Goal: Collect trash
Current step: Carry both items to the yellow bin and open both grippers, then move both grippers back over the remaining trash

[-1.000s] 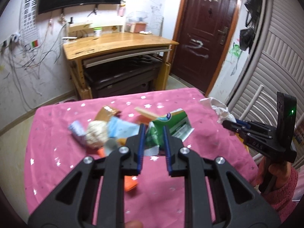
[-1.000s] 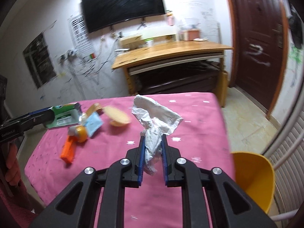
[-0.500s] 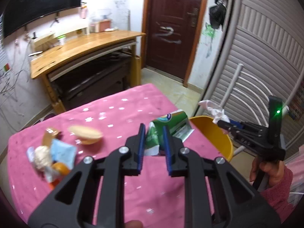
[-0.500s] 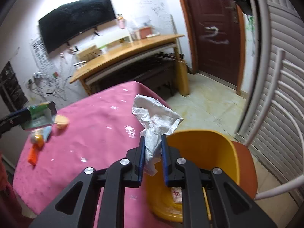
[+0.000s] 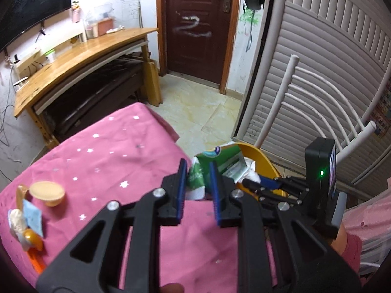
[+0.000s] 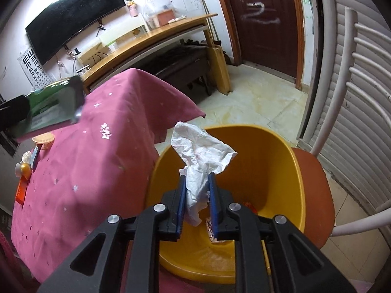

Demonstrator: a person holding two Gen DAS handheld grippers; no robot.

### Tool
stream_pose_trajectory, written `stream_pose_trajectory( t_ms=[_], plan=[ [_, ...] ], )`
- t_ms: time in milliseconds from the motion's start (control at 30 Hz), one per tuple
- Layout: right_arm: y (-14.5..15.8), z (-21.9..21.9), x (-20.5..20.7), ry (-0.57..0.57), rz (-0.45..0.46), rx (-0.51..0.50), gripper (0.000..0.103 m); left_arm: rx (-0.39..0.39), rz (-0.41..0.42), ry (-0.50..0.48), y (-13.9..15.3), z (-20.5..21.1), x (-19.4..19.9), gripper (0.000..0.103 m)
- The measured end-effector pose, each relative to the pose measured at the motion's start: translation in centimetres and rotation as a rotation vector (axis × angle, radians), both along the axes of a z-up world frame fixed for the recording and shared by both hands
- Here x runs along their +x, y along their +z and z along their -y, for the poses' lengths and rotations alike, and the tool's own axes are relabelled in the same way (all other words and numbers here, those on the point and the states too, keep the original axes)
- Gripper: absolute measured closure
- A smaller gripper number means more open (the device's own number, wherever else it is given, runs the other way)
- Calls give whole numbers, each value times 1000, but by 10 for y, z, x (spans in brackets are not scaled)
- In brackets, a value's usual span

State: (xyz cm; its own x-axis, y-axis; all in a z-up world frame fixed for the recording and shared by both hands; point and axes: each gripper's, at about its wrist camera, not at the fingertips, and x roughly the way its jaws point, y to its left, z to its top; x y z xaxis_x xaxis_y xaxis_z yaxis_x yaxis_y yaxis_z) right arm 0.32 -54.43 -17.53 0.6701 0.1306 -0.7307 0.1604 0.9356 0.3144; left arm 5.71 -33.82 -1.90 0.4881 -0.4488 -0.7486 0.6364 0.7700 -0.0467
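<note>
We find the right gripper (image 6: 197, 193) pinching a crumpled tissue (image 6: 200, 151) over the yellow bin (image 6: 293, 171), frame centre; the left gripper (image 5: 197, 183) clamps a green packet (image 5: 220, 156).

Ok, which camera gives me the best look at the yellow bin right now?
The right wrist view: the yellow bin fills the middle, open side up, with scraps at the bottom and the tissue above it. The left wrist view shows only a slice of its rim behind the green packet.

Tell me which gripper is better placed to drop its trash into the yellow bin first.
Right. The right gripper holds the crumpled tissue directly over the open yellow bin. The left gripper, holding the green packet, is over the pink table edge, beside the bin.
</note>
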Motion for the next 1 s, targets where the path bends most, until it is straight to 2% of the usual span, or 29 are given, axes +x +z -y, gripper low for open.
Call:
stream_pose_trajectory(
  t_ms=[133,233,267,300,333,400,433,700,1000],
  plan=[
    [1,6,-1,-21,0,15,83,23,-15,0,-10,19,2,86],
    [4,11,-2,-41,6,20,62,32,-25,4,-14,23,4,85],
    [5,13,-3,-49,10,23,49,35,-31,7,-15,24,5,84],
    [6,14,-4,-54,16,28,41,35,-36,11,-16,26,6,73],
    [7,14,-4,-57,21,29,40,31,-42,13,-16,27,6,59],
    [9,17,-5,-61,27,28,39,22,-43,12,-15,28,6,44],
    [9,16,-5,-67,30,29,39,18,-40,12,-14,27,5,41],
    [12,13,-9,-55,56,35,39,-11,-49,39,-8,9,3,36],
    [27,-10,-6,6,94,18,35,-70,-46,127,8,-56,10,33]
  ],
)
